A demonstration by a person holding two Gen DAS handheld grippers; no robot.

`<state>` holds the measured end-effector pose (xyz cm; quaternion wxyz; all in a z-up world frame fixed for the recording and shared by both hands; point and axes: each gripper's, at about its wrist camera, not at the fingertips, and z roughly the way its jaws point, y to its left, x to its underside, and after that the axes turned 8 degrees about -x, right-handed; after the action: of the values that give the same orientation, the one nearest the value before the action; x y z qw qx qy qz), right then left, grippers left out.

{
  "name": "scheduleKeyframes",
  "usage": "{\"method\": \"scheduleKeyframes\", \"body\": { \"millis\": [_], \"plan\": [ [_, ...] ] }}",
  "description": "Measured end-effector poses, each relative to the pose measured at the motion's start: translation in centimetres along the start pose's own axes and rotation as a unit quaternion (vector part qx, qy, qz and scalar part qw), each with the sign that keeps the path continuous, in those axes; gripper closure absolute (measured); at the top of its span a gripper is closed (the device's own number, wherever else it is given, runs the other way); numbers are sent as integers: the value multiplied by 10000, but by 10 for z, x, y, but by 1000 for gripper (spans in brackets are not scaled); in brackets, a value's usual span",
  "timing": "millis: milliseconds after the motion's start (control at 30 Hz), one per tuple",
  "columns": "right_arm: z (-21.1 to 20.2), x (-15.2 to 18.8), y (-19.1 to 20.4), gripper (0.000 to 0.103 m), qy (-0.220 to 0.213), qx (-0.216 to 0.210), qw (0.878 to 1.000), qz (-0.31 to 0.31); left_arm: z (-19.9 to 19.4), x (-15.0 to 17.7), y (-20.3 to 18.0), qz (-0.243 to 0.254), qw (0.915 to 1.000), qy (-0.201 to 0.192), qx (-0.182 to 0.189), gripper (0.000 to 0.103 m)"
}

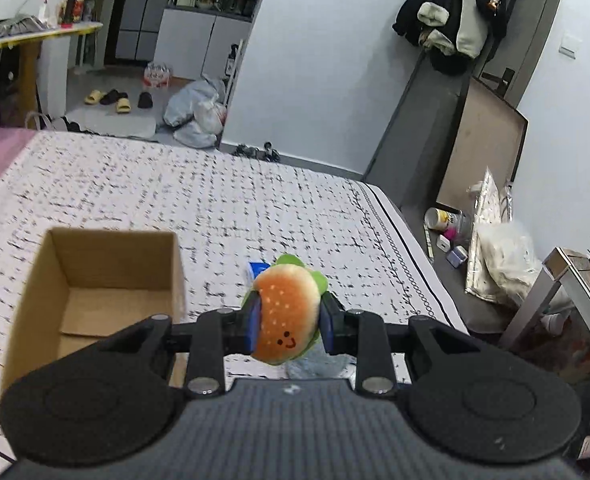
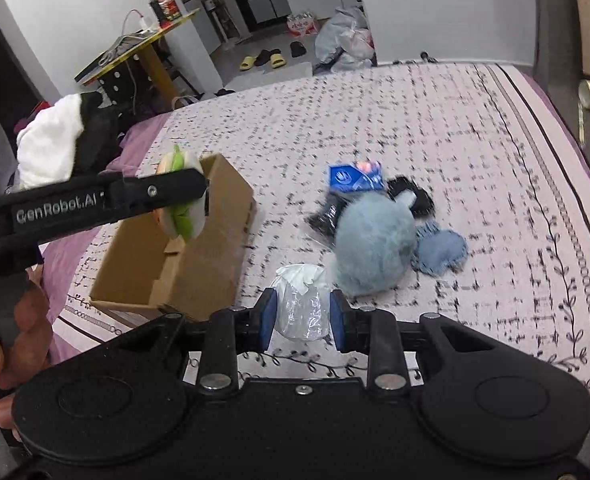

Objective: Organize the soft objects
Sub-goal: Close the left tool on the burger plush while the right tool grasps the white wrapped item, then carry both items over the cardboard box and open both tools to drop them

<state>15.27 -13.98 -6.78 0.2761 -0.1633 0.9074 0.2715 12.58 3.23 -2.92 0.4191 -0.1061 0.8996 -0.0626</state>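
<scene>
The cardboard box (image 1: 95, 288) at 9 o'clock looks empty. The left gripper (image 1: 289, 322) fingers are closed on the burger plush (image 1: 285, 316), not yet dropped. At 3 o'clock, the right gripper (image 2: 302, 322) fingers are open around a tissue pack (image 2: 301, 300); the blue fluffy toy (image 2: 371, 248) remains on the bed (image 2: 495, 160).

Burger plush (image 1: 287, 312): orange-brown bun flecked with pale seed dots, green lettuce frill, small dark smiling face. Left gripper (image 1: 288, 326): black body, 2 blue pads (image 1: 254, 326). Right gripper (image 2: 301, 320): black, blue pads, same scheme. Cardboard box (image 1: 35, 264): plain tan-brown inside and out. Bed cover (image 1: 175, 184): white with a broken black grid, black vine-and-ring border at the edge. Round fluffy toy (image 2: 375, 248): pale grey-blue. Flat cloth piece (image 2: 441, 254) beside it: denim blue. Packet (image 2: 353, 178): bright blue with white print. Plastic bag (image 2: 301, 304): clear, white crumpled top. Slippers (image 1: 109, 100): 2 yellow, 2 black.
</scene>
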Motion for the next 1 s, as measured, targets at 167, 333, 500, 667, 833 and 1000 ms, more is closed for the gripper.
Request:
{"method": "scheduleKeyframes", "body": {
  "millis": [167, 333, 500, 667, 833, 1000],
  "plan": [
    [-4, -13, 20, 75, -180, 8, 9997, -161, -4, -4, 17, -166, 9998, -85, -123, 75],
    [-3, -22, 35, 75, -310, 43, 9992, -240, 4, -5, 31, -315, 9992, -25, -229, 75],
    [5, -35, 48, 75, -374, 33, 9990, -242, 5, -8, 45, -454, 9986, -7, -260, 75],
    [19, -47, 62, 75, -433, -38, 9984, -349, 6, -14, 67, -676, 9970, -60, -386, 75],
    [36, -53, 74, 75, -522, -195, 9977, -397, 6, -23, 100, -771, 9959, -39, -461, 75],
    [55, -58, 88, 75, -454, -338, 9973, -477, 8, -30, 125, -896, 9948, -9, -487, 74]
  ]
}}
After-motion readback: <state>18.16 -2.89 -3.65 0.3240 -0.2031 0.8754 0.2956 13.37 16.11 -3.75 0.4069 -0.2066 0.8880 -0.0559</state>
